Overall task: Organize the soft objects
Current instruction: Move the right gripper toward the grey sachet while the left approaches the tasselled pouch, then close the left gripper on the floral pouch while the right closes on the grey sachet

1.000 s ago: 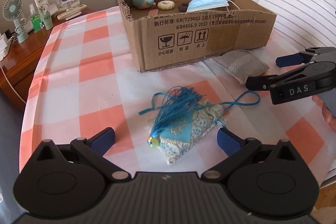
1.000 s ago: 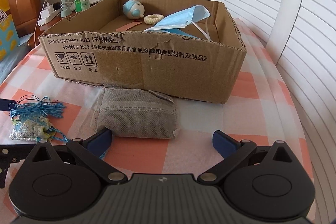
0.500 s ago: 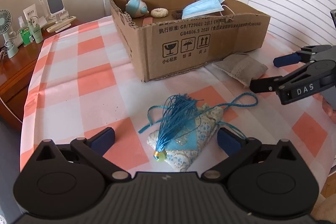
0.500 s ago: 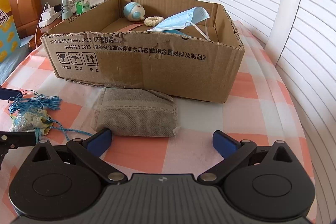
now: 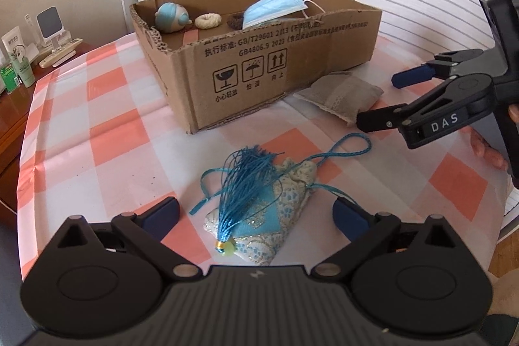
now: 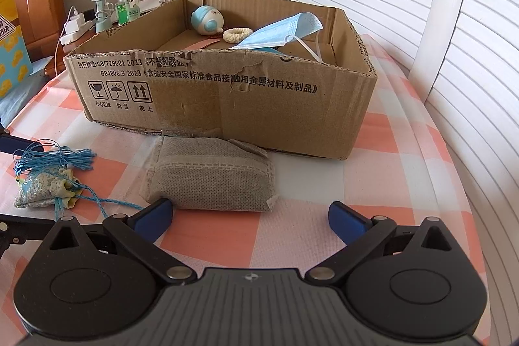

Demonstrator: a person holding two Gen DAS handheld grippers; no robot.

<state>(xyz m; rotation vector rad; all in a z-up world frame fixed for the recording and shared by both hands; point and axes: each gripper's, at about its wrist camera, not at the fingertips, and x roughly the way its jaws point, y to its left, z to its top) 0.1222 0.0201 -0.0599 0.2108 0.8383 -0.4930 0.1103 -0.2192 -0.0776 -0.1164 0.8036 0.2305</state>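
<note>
A cardboard box (image 5: 259, 67) fills the upper centre, holding a blue face mask (image 5: 274, 8) and a small round toy (image 5: 170, 17). The left gripper (image 5: 256, 211) is spread wide, a tasselled sachet (image 5: 259, 216) lying between its fingers at lower centre. The right gripper (image 6: 249, 216), also spread, faces a grey pouch (image 6: 211, 180) touching the box front. Bare checked tablecloth (image 5: 97, 119) lies at left.

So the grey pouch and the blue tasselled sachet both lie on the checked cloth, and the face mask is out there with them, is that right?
Not quite: the face mask lies inside the cardboard box, as the right wrist view shows. The grey pouch and the blue tasselled sachet do lie on the checked cloth.
</note>
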